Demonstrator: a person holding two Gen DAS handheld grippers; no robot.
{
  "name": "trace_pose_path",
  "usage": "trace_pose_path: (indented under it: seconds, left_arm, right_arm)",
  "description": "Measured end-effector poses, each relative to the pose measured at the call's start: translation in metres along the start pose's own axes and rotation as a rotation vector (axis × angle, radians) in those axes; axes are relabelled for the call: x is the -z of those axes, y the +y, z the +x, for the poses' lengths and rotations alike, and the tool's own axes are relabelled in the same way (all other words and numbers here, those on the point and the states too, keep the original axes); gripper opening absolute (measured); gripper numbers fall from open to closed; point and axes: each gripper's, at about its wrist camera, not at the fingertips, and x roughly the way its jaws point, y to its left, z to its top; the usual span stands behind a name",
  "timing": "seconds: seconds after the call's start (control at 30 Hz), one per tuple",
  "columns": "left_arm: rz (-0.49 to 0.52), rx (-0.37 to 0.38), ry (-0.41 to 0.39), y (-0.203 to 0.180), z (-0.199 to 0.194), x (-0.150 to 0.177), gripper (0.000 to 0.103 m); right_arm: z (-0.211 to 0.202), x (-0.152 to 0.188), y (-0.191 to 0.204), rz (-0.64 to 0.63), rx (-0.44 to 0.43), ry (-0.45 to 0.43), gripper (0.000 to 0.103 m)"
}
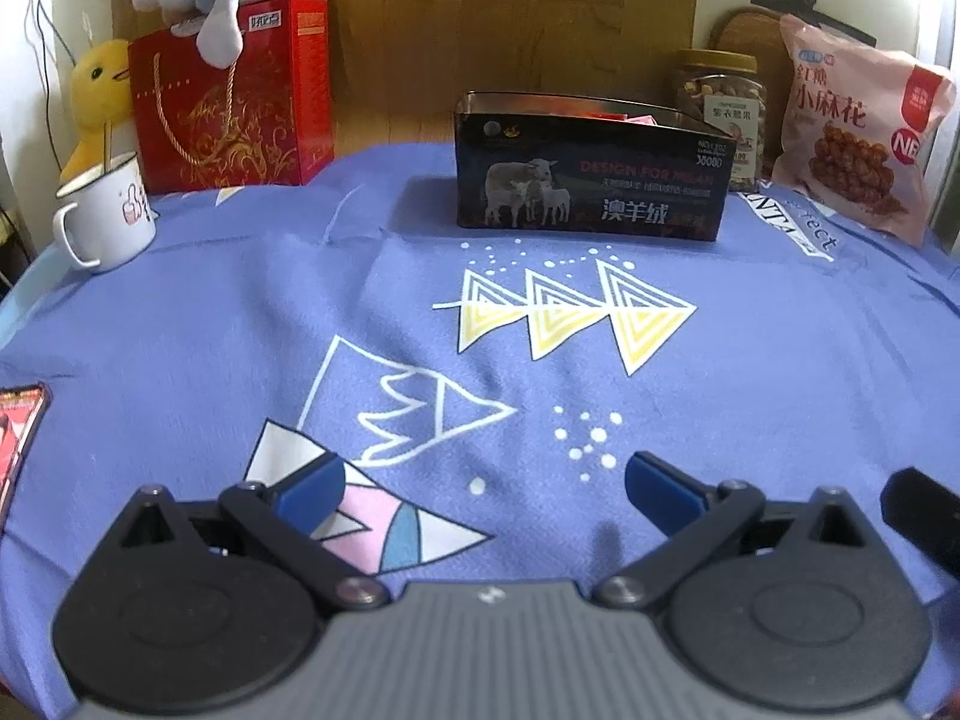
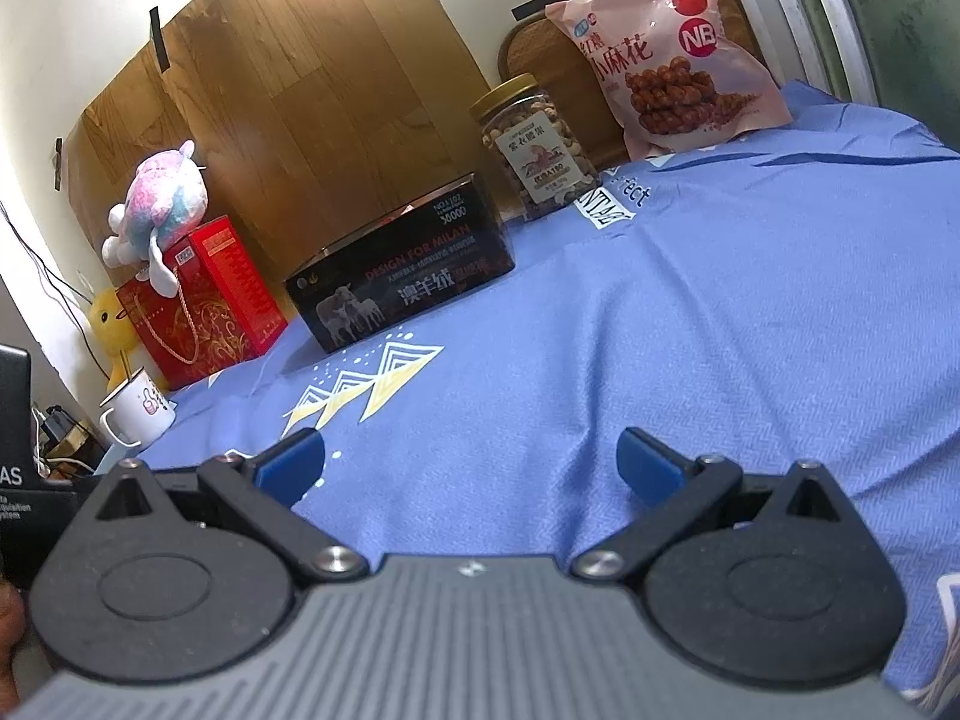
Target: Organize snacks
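Both the left gripper (image 1: 483,492) and right gripper (image 2: 471,465) hover with jaws spread wide, holding nothing, above the blue cloth (image 1: 750,390). Well beyond them stands the dark tin box (image 1: 591,180); farther right, the nut jar (image 1: 723,114) and pink snack bag (image 1: 858,132).

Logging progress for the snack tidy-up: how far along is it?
Some red packets already sit inside the open black box. Nothing is in hand: left gripper and right gripper are open and empty. Outside the box: nut jar, pink snack bag and a red packet.
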Motion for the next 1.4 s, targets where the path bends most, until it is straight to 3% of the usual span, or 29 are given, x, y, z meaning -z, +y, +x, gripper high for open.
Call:
trace_pose_path:
  seconds: [0.3, 0.6, 1.4]
  left_arm:
    - [-0.004, 0.015, -0.022, 0.001, -0.006, 0.001, 0.103]
    - [0.013, -0.042, -0.031, 0.001, -0.006, 0.002, 0.103]
    - [0.033, -0.017, -0.067, -0.004, -0.016, 0.000, 0.103]
  right_arm:
    - [0.000, 0.000, 0.000, -0.001, 0.000, 0.002, 0.103]
    - [0.001, 0.000, 0.000, -0.002, -0.002, 0.007, 0.103]
    - [-0.001, -0.002, -0.001, 0.001, -0.003, -0.006, 0.103]
